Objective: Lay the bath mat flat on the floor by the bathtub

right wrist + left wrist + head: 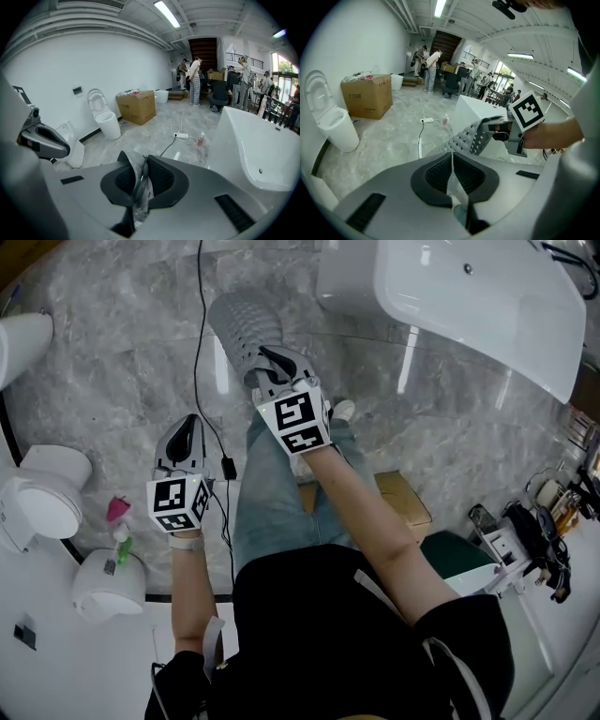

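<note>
The bath mat (244, 326) is grey, soft and full of holes. It hangs bunched from my right gripper (267, 367), above the marble floor just left of the white bathtub (469, 296). In the right gripper view the right gripper (140, 168) is shut on a folded wad of the mat (136, 171). My left gripper (187, 427) is lower and to the left. In the left gripper view the left gripper (451, 157) is shut on a thin pale edge that runs up into the mat (468, 137), which stretches across to the right gripper (494, 129).
A toilet (42, 502) and a white bin (108, 585) stand at the left wall, with a pink-topped bottle (117, 509) between them. A black cable (199, 362) crosses the floor to a power strip (182, 136). A cardboard box (368, 96) and several people are far back.
</note>
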{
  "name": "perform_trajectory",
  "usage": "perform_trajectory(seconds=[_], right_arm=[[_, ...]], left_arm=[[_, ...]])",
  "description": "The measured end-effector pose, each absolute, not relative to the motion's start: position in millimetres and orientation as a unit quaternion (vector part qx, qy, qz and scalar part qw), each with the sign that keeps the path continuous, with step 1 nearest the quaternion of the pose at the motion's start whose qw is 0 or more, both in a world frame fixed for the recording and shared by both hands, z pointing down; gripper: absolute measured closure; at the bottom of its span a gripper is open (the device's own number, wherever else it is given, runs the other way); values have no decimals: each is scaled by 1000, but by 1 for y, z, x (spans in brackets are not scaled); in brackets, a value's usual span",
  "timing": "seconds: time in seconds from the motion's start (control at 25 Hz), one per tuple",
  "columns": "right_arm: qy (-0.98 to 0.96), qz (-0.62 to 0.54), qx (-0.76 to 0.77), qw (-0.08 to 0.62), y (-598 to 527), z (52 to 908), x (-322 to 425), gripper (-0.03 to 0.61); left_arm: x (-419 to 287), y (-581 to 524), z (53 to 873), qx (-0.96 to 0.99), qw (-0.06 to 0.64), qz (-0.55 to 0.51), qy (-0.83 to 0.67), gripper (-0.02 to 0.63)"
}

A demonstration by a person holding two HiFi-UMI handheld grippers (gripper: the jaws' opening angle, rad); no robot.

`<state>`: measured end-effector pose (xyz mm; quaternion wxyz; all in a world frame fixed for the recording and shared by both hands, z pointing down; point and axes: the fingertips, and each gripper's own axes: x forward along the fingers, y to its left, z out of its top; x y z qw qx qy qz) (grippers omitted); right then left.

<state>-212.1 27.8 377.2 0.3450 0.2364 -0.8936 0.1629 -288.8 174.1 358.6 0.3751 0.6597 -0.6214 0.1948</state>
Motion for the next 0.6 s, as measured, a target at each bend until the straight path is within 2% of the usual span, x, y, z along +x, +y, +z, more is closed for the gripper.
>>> perform_trajectory(seconds=[0.24,0.6], right_arm=[[-883,177,239,363,24,432,-202,541],[-858,175,248,414,18,524,-124,541]], left_arm=[[-288,180,383,657,385,214,-612,592],[-253,184,418,663,388,239,-594,592]])
